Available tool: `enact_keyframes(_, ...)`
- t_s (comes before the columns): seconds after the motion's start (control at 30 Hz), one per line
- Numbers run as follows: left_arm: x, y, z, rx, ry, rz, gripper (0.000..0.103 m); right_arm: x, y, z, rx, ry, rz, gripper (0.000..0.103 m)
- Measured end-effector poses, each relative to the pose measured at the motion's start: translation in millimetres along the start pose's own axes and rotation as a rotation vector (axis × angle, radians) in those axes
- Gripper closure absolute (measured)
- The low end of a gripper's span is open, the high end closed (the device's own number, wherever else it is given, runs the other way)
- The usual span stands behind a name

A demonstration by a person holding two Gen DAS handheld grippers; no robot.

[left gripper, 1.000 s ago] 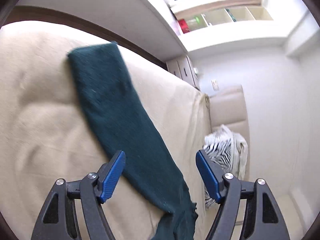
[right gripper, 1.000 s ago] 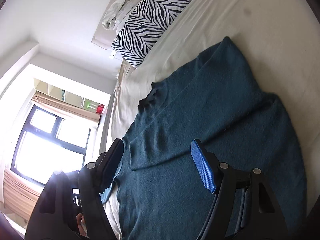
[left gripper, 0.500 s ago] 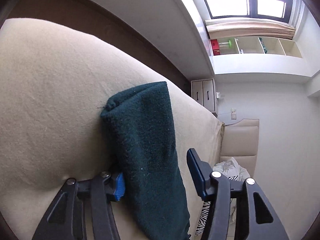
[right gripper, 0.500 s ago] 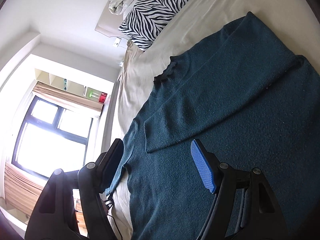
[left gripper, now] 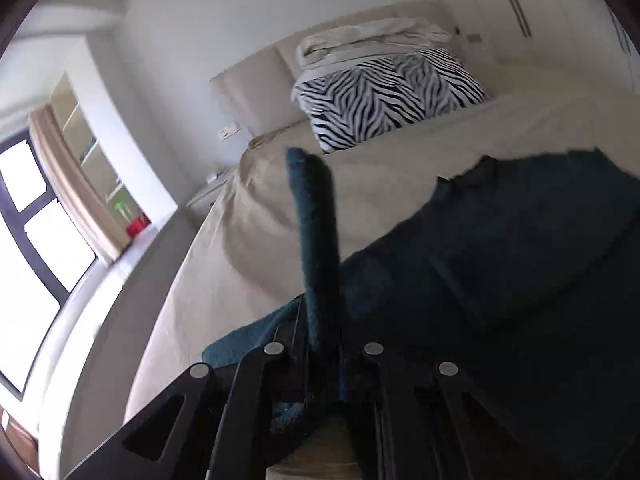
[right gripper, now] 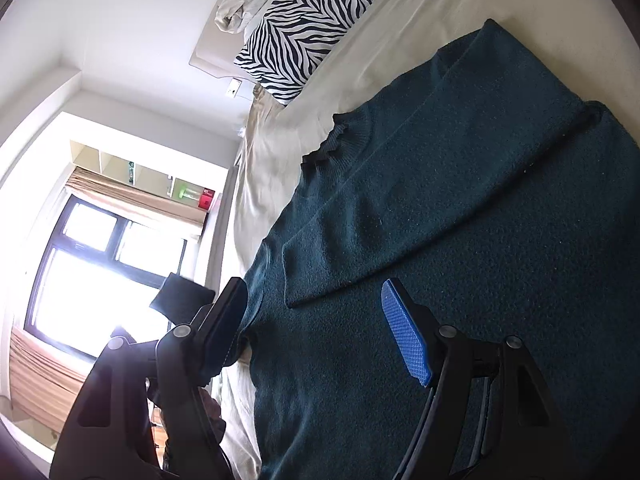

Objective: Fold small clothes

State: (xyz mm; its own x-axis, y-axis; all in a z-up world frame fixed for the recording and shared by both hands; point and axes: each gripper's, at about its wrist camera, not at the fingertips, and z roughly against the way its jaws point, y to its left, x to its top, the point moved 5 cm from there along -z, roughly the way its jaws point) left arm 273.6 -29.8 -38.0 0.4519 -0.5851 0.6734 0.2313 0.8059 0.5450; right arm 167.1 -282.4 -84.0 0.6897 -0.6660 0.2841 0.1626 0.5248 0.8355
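Observation:
A dark teal sweater (right gripper: 460, 220) lies spread on the beige bed sheet (right gripper: 276, 152), with one sleeve folded across its body. My left gripper (left gripper: 320, 344) is shut on the other sleeve (left gripper: 316, 232), which stands up between its jaws above the sweater body (left gripper: 520, 280). That lifted sleeve end also shows in the right wrist view (right gripper: 180, 300) at the left. My right gripper (right gripper: 320, 328) is open and empty, hovering over the sweater's lower part.
A zebra-print pillow (left gripper: 384, 96) and a crumpled pale blanket (left gripper: 368, 40) lie at the headboard. A bright window (right gripper: 104, 268) and wall shelves (right gripper: 132, 172) are to the left, past the bed's edge.
My left gripper closed on the sleeve, lifted it off the bed and swung round to face the sweater body. My right gripper stayed open and drifted slightly over the sweater.

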Motion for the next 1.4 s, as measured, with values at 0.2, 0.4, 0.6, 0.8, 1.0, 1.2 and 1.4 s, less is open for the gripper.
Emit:
enact_keyframes(0.2,-20,-64,-2,-0.08,0.031,-0.098,0.09,5,-22,-13,-0.013,0.038,-0.035,0.033)
enact_keyframes(0.4,-46,-34,-4,-0.144,0.063,0.083,0.09,-9,-6,-71,0.046,0.2,-0.073,0.033)
enact_keyframes(0.6,-49,-26,1,-0.171,0.061,0.157,0.09,-28,15,-138,0.091,0.332,-0.163,0.034)
enact_keyframes(0.8,-47,-24,3,-0.185,0.059,0.181,0.089,-41,28,-178,0.088,0.369,-0.166,0.054)
enact_keyframes(1.0,-48,-12,8,-0.243,0.066,0.276,0.049,-36,26,-193,0.019,0.375,-0.136,0.094)
enact_keyframes(1.2,-33,27,30,-0.315,-0.035,0.425,0.03,15,54,-153,-0.028,0.256,0.044,0.096)
enact_keyframes(1.4,-58,94,-18,-0.398,0.081,0.745,0.053,75,43,-123,-0.208,0.195,0.209,0.096)
